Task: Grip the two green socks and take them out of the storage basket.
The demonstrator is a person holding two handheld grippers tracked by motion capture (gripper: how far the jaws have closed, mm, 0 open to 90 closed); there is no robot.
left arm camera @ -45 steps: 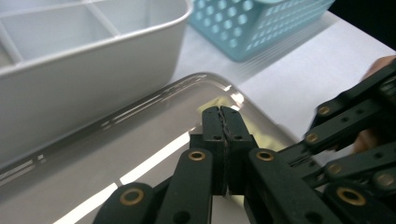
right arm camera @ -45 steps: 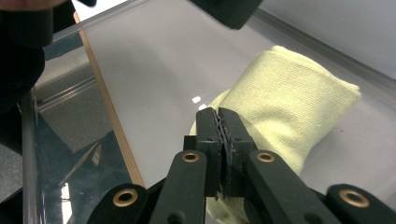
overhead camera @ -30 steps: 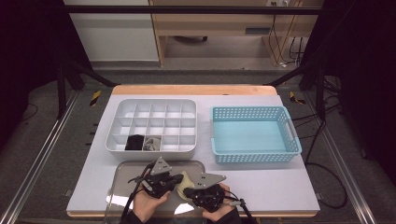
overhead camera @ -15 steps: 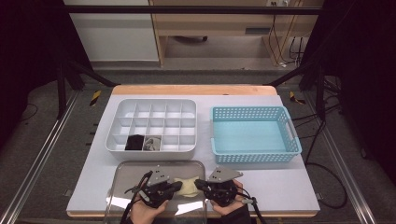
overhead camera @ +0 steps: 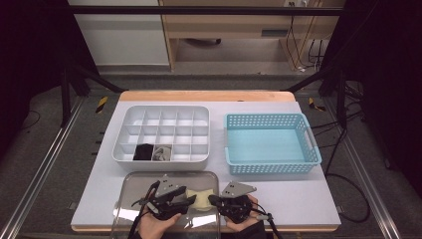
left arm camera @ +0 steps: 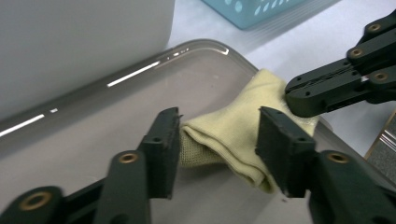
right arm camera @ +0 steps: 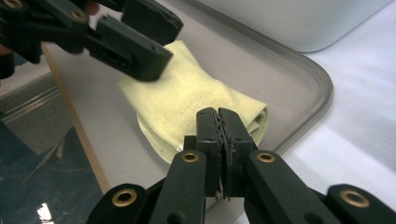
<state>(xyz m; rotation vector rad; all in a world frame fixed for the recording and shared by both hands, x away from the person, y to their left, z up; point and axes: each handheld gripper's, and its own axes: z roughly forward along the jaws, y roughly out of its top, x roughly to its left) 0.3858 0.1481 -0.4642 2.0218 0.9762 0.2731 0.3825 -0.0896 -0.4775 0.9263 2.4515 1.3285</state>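
Left gripper [left arm camera: 217, 140], jaws just opened, straddles the yellow sock [left arm camera: 233, 135] at lower centre on the tray [left arm camera: 93, 154]; right gripper [right arm camera: 219, 128] stays clamped on its edge, so release is half done.

The high view looked forward and down from above the near edge of the table [overhead camera: 308, 209]. Each gripper view rode low and close, facing along its own jaws across the metal tray [left arm camera: 93, 140]. Both gripper views shared the yellow cloth [left arm camera: 233, 135] lying there, seen from opposite sides.
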